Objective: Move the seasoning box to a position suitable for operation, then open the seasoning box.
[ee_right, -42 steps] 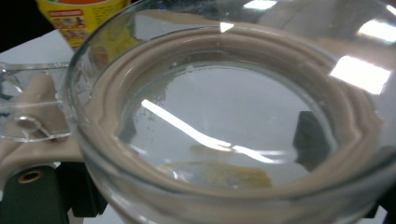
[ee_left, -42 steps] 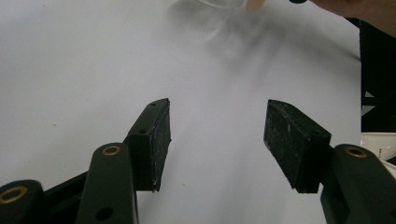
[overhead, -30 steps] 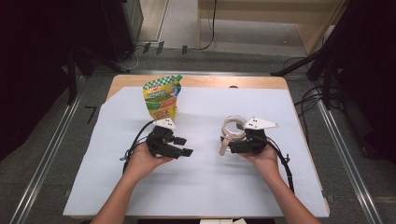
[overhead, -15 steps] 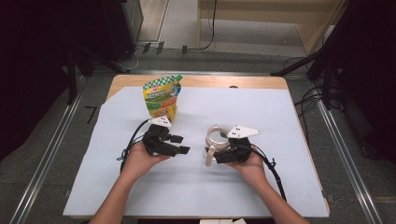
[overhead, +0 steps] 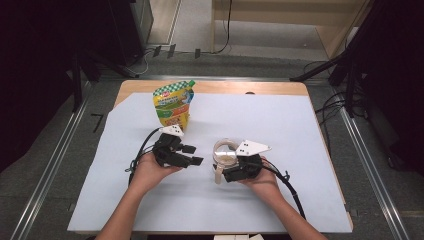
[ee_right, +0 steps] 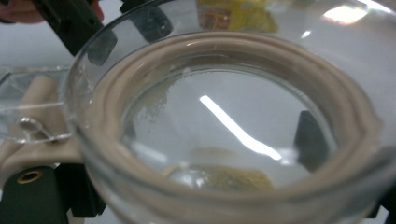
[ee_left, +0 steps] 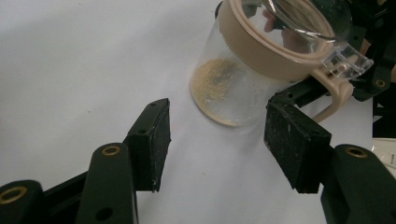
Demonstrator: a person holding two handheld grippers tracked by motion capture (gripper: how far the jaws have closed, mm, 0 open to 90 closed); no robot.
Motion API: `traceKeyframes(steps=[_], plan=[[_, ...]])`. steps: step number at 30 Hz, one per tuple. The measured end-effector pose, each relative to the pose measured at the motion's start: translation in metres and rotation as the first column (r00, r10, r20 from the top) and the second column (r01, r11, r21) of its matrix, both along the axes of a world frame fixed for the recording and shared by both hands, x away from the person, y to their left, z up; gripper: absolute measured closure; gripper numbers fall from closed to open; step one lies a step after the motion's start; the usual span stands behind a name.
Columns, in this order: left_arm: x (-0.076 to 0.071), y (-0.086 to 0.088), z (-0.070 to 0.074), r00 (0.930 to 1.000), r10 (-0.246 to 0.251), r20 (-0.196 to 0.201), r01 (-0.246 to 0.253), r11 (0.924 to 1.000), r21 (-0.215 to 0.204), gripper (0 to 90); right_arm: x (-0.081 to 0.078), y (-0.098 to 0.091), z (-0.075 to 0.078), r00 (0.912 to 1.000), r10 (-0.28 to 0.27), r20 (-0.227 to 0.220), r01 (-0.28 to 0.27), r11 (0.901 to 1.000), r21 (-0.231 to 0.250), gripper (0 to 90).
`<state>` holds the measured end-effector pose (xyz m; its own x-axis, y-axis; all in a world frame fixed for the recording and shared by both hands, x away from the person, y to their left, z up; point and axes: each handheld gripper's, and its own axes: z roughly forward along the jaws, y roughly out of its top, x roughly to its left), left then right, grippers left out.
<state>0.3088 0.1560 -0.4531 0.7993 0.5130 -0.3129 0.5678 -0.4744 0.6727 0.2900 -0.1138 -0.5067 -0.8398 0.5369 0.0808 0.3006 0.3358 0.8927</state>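
Seemingly glass, the round jar (ee_left: 261,70) carries a beige rubbery rim.

Clear lidded jar (overhead: 225,154), yellowish powder inside, tilted

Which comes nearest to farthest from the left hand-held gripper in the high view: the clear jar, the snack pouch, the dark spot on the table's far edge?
1. Clear jar: just to the right of the left hand-held gripper, held in the right hand-held gripper.
2. Snack pouch: standing behind it.
3. Dark spot: at the far edge, up and right.
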Motion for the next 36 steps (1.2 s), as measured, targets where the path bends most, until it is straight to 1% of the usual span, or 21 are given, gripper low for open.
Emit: traceKeyframes(steps=[1,5,6,10,15,16,18,19,20,21,22,23,25,26,27,28,30,31,32,33,36], plan=[[0.0,0.0,0.0,1.0,-0.003,0.001,0.003,1.0,-0.001,42.0,-0.002,0.002,0.0,0.9999,0.015,0.007,-0.015,0.9995,-0.027,10.1],[0.001,0.001,0.0,1.0,-0.004,-0.001,0.004,1.0,0.002,41.9,-0.001,0.001,0.001,0.9998,0.013,-0.016,-0.014,0.9995,-0.027,9.0],[0.001,0.001,-0.001,1.0,-0.003,-0.001,0.003,1.0,0.002,41.9,0.0,-0.001,0.002,0.9996,0.007,-0.028,-0.008,0.999,-0.045,7.1],[0.001,0.0,-0.002,0.9999,-0.011,-0.002,0.011,0.9999,0.002,42.0,-0.004,-0.006,0.005,0.9993,0.012,-0.036,-0.015,0.9972,-0.074,7.1],[0.003,0.0,-0.001,0.9999,-0.012,0.001,0.012,0.9999,-0.011,42.2,-0.009,-0.018,0.007,0.9977,0.006,-0.067,-0.011,0.9974,-0.071,7.2],[0.003,0.0,-0.001,0.9999,-0.011,0.0,0.011,0.9998,-0.018,42.1,-0.012,-0.024,0.008,0.9969,-0.003,-0.078,-0.003,0.9965,-0.084,7.8],[0.004,0.0,-0.001,1.0,-0.007,0.002,0.007,0.9996,-0.028,42.1,-0.014,-0.028,0.008,0.9965,-0.014,-0.082,0.007,0.9963,-0.085,8.5],[0.004,0.0,-0.001,1.0,0.0,-0.001,0.0,0.9995,-0.031,42.2,-0.018,-0.037,0.011,0.9929,-0.019,-0.118,0.011,0.9981,-0.061,17.7],[0.004,0.0,-0.001,1.0,0.0,-0.001,0.0,0.9995,-0.031,42.2,-0.02,-0.041,0.012,0.9919,-0.004,-0.127,-0.001,0.9991,-0.042,20.7],[0.004,0.001,-0.001,1.0,0.0,-0.001,0.0,0.9996,-0.029,42.2,-0.02,-0.041,0.012,0.9919,-0.004,-0.127,-0.001,0.9991,-0.042,20.7],[0.004,0.001,-0.001,1.0,0.002,-0.002,-0.002,0.9996,-0.028,42.3,-0.024,-0.045,0.015,0.9921,0.002,-0.125,-0.005,0.9996,-0.027,22.5],[0.003,0.001,0.0,1.0,0.004,0.0,-0.004,0.9996,-0.027,42.4,-0.028,-0.047,0.017,0.9934,0.001,-0.115,-0.004,0.9996,-0.03,23.6],[0.002,0.001,0.002,1.0,-0.003,0.001,0.003,0.9994,-0.034,43.7,-0.035,-0.051,0.02,0.9937,-0.001,-0.113,-0.002,0.9995,-0.03,30.2],[-0.001,-0.001,0.004,0.9996,-0.025,0.008,0.026,0.9994,-0.025,52.6,-0.04,-0.054,0.023,0.9936,-0.001,-0.113,-0.002,0.9997,-0.025,34.3],[-0.001,-0.001,0.004,0.9996,-0.025,0.008,0.026,0.9994,-0.025,54.6,-0.04,-0.054,0.023,0.9936,-0.001,-0.113,-0.002,0.9997,-0.025,34.3],[-0.003,-0.003,0.004,0.9994,-0.035,0.007,0.035,0.9992,-0.02,59.0,-0.045,-0.055,0.026,0.9944,0.008,-0.105,-0.01,0.9998,-0.015,40.5],[-0.004,-0.005,0.005,0.9986,-0.051,-0.011,0.051,0.9985,-0.018,61.4,-0.047,-0.055,0.028,0.9946,0.006,-0.104,-0.008,0.9998,-0.016,41.6],[-0.005,-0.006,0.005,0.9983,-0.055,-0.018,0.054,0.9983,-0.019,68.9,-0.052,-0.055,0.03,0.9952,0.005,-0.097,-0.006,0.9999,-0.01,47.3],[-0.006,-0.008,0.005,0.9975,-0.066,-0.026,0.065,0.9977,-0.021,68.9,-0.052,-0.055,0.03,0.9952,0.005,-0.097,-0.006,0.9999,-0.01,47.3],[-0.007,-0.009,0.005,0.9967,-0.076,-0.027,0.076,0.9968,-0.026,72.7,-0.053,-0.056,0.032,0.996,-0.003,-0.089,0.001,0.9999,-0.014,49.9],[-0.011,-0.016,0.006,0.9917,-0.125,-0.029,0.125,0.9917,-0.033,81.8,-0.05,-0.058,0.032,0.9941,-0.018,-0.107,0.018,0.9998,-0.004,64.7]])
